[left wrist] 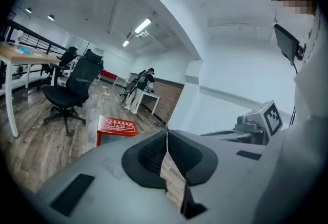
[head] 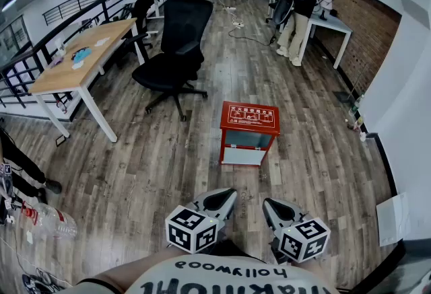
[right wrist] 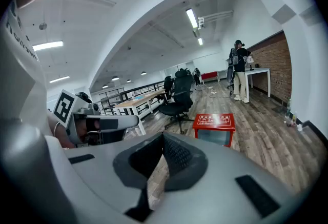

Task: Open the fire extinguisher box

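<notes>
Wooden floor, fire extinguisher box, office chair behind, desk left

Red fire extinguisher box, black office chair, grey-brown wood-grain floor, red-brick wall

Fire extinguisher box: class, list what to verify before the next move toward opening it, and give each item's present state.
1. The fire extinguisher box stands upright with its red lid down: ok.
2. The floor between the grippers and the box holds no obstacle: ok.
3. The office chair stands apart from the box, behind it: ok.
4. The left gripper and right gripper are empty: ok. Both have their jaws together, with nothing between them.
5. The grippers are close enough to touch the box: not ok. Both are held near the person's body.
6. Where the lid's handle or latch sits: cannot tell.
</notes>
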`<act>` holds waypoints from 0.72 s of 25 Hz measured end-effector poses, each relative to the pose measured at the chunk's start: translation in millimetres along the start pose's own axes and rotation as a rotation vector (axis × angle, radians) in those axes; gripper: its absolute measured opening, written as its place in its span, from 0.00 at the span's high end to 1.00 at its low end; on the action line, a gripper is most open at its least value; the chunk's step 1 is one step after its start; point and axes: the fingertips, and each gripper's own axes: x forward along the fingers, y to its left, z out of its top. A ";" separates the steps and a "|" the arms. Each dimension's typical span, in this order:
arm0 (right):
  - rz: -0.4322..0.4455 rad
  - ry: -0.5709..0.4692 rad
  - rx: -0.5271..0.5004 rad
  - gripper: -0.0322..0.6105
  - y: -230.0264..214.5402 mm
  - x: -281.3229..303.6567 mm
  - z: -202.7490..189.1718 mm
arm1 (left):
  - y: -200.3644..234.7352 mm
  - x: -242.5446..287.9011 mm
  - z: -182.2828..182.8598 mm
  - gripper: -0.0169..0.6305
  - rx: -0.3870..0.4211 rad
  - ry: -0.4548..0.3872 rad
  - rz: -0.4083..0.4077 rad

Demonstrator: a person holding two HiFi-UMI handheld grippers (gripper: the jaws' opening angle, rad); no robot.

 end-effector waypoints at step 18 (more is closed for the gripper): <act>0.045 -0.171 -0.092 0.93 -5.4 -17.1 56.5 | -36.9 -5.7 63.7 0.95 0.048 -0.243 -0.296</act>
